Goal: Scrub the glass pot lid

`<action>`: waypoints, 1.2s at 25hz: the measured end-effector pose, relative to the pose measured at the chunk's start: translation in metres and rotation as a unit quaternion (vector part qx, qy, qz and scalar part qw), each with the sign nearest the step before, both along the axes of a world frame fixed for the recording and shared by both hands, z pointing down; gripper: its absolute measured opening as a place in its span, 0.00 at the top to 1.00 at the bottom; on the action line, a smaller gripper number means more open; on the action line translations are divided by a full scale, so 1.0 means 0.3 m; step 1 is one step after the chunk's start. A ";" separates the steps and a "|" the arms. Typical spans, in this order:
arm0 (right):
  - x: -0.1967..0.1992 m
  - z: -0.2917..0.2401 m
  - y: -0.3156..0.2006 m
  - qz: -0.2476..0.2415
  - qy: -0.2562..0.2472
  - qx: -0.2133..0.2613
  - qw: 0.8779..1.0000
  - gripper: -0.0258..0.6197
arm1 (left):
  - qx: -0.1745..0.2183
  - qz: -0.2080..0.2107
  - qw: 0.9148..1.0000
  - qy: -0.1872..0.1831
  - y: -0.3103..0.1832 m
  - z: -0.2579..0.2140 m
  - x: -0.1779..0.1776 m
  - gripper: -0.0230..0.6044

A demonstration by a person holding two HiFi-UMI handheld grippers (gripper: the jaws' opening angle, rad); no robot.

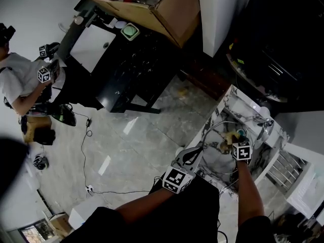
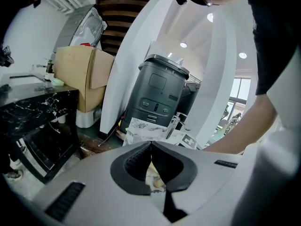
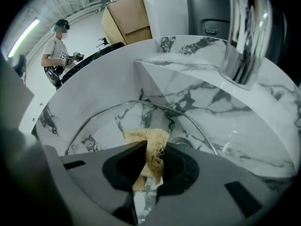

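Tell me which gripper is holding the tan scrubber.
The right gripper: its jaws pinch the tan fibrous scrubber over the glass lid. The left gripper just has its jaws together.

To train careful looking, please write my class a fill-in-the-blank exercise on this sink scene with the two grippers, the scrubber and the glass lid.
1. The right gripper is ____ on the tan scrubber.
2. The glass lid sits ____ the marble sink.
3. The left gripper has its jaw tips ____, not apart.
4. The chrome faucet rises ____ the sink.

Missing words: shut; inside; together; above.
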State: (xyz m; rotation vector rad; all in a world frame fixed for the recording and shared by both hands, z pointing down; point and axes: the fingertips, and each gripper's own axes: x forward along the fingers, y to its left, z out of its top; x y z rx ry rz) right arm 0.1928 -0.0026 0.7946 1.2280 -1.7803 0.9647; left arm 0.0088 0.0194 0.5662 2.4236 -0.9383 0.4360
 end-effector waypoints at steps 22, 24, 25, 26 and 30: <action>0.216 -0.010 0.166 0.057 0.032 -0.027 0.998 0.85 | 0.005 0.031 0.999 0.011 0.101 -0.033 0.053 0.94; 0.225 -0.013 0.190 0.068 0.031 -0.029 0.997 0.85 | 0.003 0.035 0.999 0.013 0.116 -0.030 0.050 0.94; 0.227 -0.017 0.201 0.074 0.030 -0.031 0.996 0.85 | 0.002 0.039 0.999 0.013 0.125 -0.028 0.047 0.94; 0.227 -0.022 0.212 0.079 0.031 -0.033 0.996 0.85 | 0.002 0.042 0.999 0.013 0.133 -0.026 0.044 0.94; 0.225 -0.034 0.250 0.089 0.033 -0.039 0.995 0.85 | 0.009 0.048 0.999 0.013 0.153 -0.033 0.030 0.94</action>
